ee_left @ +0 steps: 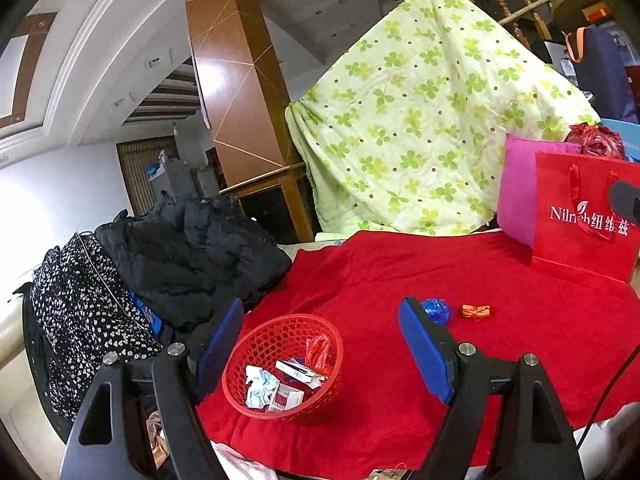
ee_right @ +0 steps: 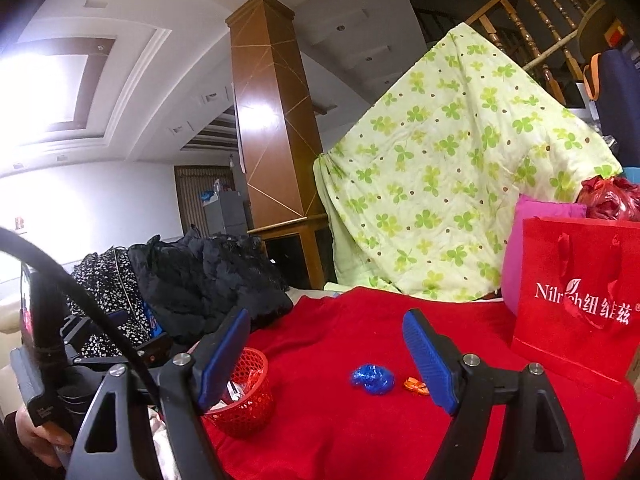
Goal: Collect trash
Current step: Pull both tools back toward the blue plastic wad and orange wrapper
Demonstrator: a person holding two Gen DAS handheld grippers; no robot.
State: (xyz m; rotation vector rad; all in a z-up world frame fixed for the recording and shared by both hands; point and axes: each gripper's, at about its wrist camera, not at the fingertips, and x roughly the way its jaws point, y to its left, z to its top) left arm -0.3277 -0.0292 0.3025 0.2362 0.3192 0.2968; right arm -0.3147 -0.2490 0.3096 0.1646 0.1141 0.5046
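We see both tongs released, empty: left gripper (ee_left: pixel 320 340) above red basket (ee_left: pixel 256 396); right gripper (ee_right: pixel 326 350), w/ jaws opening, behind blue wrapper (ee_right: pixel 372 378), orange wrapper (ee_right: pixel 415 385), probably foil.

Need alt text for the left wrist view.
Open, empty left tongs frame a red mesh basket of scraps on a red cloth. A blue wrapper and orange wrapper lie outside it.
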